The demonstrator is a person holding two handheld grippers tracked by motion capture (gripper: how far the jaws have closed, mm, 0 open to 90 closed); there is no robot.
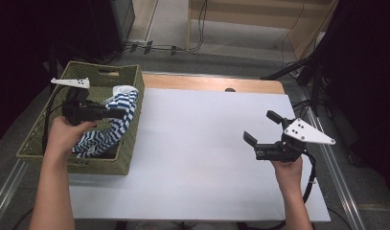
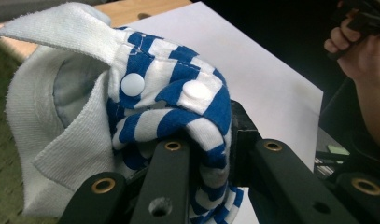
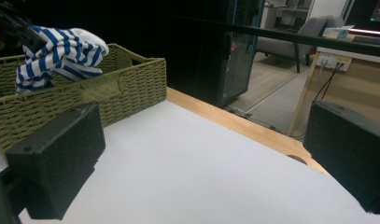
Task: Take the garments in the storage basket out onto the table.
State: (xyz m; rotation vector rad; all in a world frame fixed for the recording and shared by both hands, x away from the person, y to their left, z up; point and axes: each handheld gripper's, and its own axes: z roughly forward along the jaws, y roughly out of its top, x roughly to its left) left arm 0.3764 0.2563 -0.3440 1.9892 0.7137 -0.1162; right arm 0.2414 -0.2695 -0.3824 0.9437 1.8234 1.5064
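The white surface [image 1: 197,158] is the largest thing here, with a strip of bare wood along its far edge. The woven green basket [image 1: 130,139] sits at the surface's left end, part of it overhanging that edge, and serves as the landmark for everything else.

Inside the basket lies a blue-and-white striped garment [image 1: 99,141] with a plain white collar and white snap buttons. Its lower part rests on the basket floor, while its upper part is lifted above the basket's right wall, hanging over the rim there.

The left claw [image 1: 120,113] is above the basket's inner right side, level and pointing toward the surface. Its jaws are clamped on a fold of the striped cloth just below the collar, and the left gripper view shows fabric bunched tightly between them.

The right claw [image 1: 262,128] is well apart from the basket, over the right part of the surface. It points back toward the basket with its jaws spread wide and nothing between them; it touches neither cloth nor basket.
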